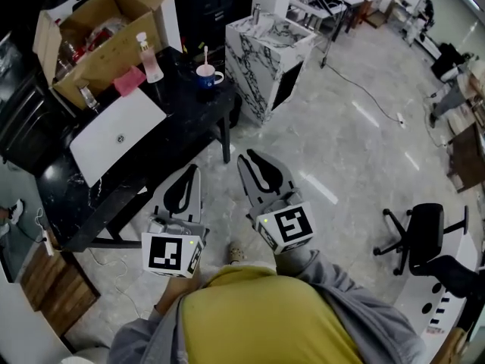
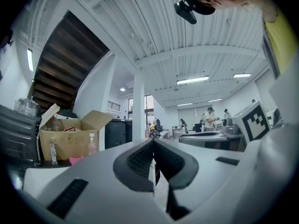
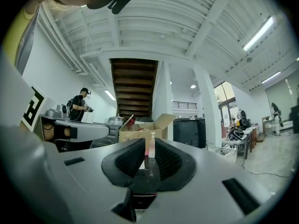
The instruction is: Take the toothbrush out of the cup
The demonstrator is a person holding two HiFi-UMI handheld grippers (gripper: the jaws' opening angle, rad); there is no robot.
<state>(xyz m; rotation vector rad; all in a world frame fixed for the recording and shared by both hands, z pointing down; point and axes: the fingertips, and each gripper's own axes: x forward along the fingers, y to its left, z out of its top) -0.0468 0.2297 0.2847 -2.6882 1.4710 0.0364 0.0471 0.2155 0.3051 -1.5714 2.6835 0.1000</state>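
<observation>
A dark blue cup (image 1: 206, 74) stands near the far edge of the black table (image 1: 186, 123), with a light toothbrush (image 1: 205, 54) upright in it. Both grippers hang over the floor, well short of the table and pointing toward it. In the head view my left gripper (image 1: 191, 171) is at the lower left; in its own view (image 2: 153, 143) the pads meet with nothing between them. My right gripper (image 1: 254, 158) is beside it; its jaws (image 3: 149, 146) stand apart and empty, and a pink bottle (image 3: 152, 144) shows far off through the gap. Neither gripper view shows the cup.
On the table are an open cardboard box (image 1: 106, 36), the pink bottle (image 1: 149, 59), a pink cloth (image 1: 130, 80) and a white closed laptop (image 1: 114, 135). A marble-patterned cabinet (image 1: 265, 59) stands right of the table. An office chair (image 1: 420, 237) is at the right; people stand far off.
</observation>
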